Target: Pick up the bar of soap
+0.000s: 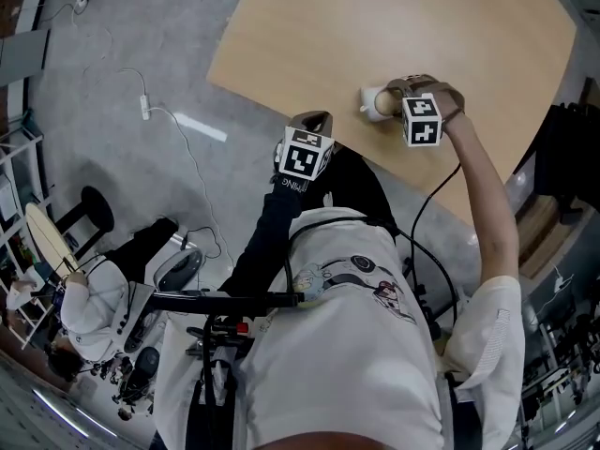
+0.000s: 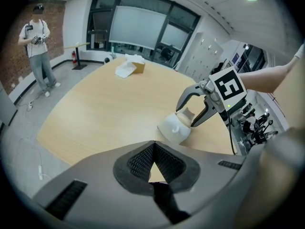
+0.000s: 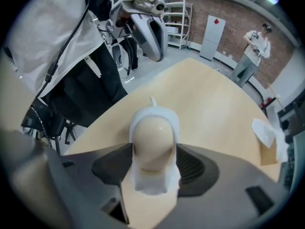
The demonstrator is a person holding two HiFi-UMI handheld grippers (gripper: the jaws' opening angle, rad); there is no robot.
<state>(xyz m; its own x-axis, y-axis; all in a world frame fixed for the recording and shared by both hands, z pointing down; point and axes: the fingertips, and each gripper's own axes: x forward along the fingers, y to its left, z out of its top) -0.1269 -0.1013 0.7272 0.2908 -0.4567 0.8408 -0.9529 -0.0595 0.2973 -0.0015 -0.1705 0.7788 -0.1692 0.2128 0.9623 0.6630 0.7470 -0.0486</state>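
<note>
Here's the table [image 1: 394, 26], a pale wood top with rounded corners and a smooth, plain surface, standing on a grey floor [image 1: 141, 45]. Near its close edge sits a white soap holder [image 3: 155, 113], flat on the wood, with the cream bar of soap [image 3: 152, 137] resting in it. Now look right across to the far end: a crumpled white wrapper [image 2: 125, 70] lies on the top, and touching it, just behind, a small brown box [image 2: 138, 67]. Wide bare wood runs between the two spots.

Right gripper [image 1: 392, 101] hangs over the bar of soap [image 1: 382, 104] on the table [image 1: 394, 17]; left gripper [image 1: 314, 120] hovers nearby.
</note>
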